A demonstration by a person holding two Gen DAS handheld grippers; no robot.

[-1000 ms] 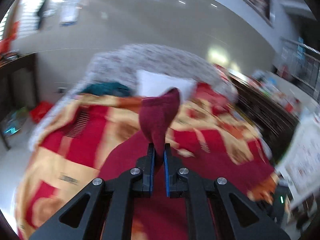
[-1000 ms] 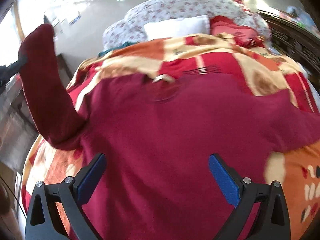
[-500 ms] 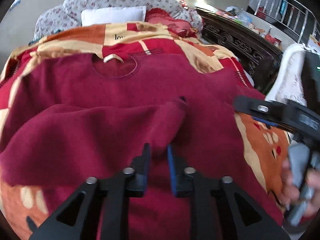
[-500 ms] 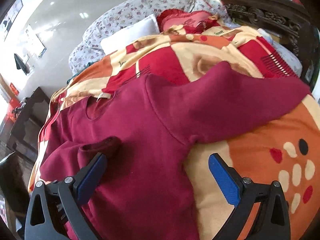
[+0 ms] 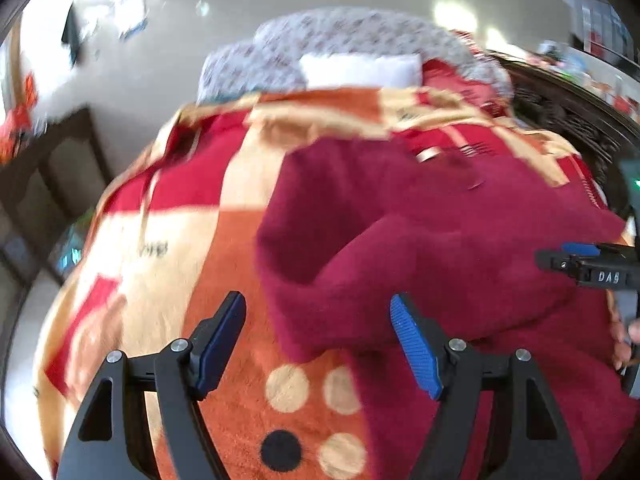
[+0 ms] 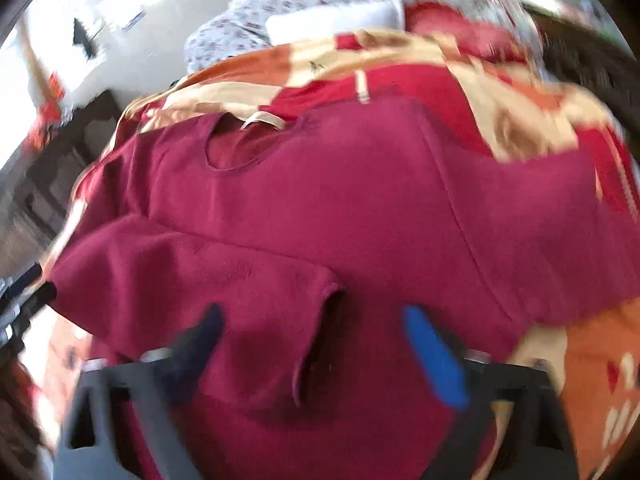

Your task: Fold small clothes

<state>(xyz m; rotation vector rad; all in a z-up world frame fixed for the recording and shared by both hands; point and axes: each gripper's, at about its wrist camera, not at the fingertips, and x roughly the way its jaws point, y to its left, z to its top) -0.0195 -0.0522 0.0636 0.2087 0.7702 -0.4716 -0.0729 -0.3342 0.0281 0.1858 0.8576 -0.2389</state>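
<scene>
The left gripper [image 5: 318,346] has let go of the sleeve [image 6: 192,280] and is wide apart now. The sleeve lies folded across the sweater [image 6: 360,208] on the bed [image 5: 168,280]. The right gripper [image 6: 316,352] is apart too, over the sleeve's end. One sleeve is done.

- The place is a home bedroom: a bed takes up most of both views, covered by a red, orange and cream blanket [image 5: 192,248].
- At 12 o'clock a white pillow [image 5: 360,70] lies against floral-print bedding [image 5: 332,40].
- Dark carved wooden furniture [image 5: 568,120] stands at 2 o'clock, beside the bed.
- A dark wooden cabinet [image 5: 52,168] stands at 9 o'clock against a pale wall.
</scene>
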